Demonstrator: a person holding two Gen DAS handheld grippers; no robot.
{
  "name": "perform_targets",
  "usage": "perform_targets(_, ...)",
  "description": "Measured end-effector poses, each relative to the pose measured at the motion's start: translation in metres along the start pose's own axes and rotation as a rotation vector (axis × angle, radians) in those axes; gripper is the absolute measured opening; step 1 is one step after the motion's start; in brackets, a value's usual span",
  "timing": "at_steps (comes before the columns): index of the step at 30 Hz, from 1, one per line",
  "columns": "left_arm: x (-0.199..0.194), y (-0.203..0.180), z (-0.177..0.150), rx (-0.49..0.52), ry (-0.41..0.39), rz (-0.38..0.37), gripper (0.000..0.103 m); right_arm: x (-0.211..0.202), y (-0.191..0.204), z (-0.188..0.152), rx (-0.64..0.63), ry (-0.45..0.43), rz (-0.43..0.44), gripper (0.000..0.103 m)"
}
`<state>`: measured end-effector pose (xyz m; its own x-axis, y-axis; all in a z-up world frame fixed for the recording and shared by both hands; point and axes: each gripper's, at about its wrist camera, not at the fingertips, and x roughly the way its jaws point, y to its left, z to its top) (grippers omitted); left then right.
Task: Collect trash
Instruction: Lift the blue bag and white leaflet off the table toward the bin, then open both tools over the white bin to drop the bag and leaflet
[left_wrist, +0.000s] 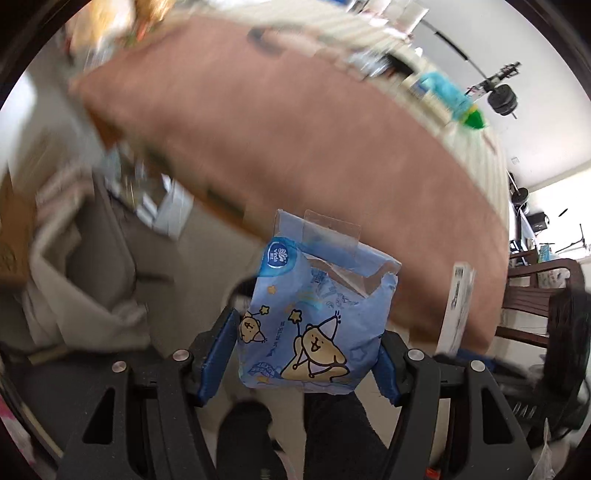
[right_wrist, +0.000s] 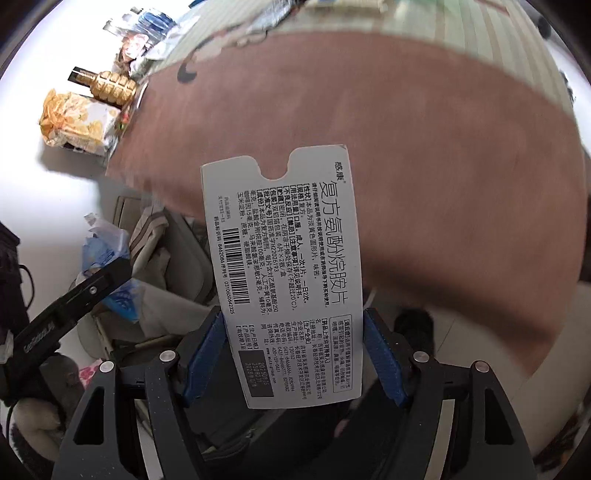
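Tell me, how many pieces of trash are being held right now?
2. A blue tissue packet sits in the left gripper, and a white medicine box in the right gripper.

Materials: plastic film, card.
Tissue pack (left_wrist: 314, 325) glossy crinkled plastic film; medicine box (right_wrist: 284, 273) smooth matt printed card.

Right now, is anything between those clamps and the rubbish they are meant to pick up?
No. The left gripper is shut on the blue tissue packet, and the right gripper on the flattened medicine box. No bin is clearly visible.
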<state>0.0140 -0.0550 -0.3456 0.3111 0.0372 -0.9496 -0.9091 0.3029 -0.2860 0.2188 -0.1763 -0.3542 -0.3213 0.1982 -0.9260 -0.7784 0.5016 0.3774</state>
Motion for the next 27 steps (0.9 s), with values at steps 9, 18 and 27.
perform_targets(9, 0.181, 0.077, -0.035, -0.095, 0.199, -0.024, 0.063, 0.180, -0.037, -0.073, 0.140, 0.103, -0.041, 0.076)
perform_targets(18, 0.355, 0.114, -0.041, -0.084, 0.292, -0.024, 0.101, 0.373, -0.107, -0.067, 0.199, 0.103, -0.048, 0.076)
perform_targets(27, 0.373, 0.131, -0.053, -0.038, 0.201, 0.126, 0.101, 0.442, -0.145, -0.068, 0.189, 0.105, -0.035, 0.103)
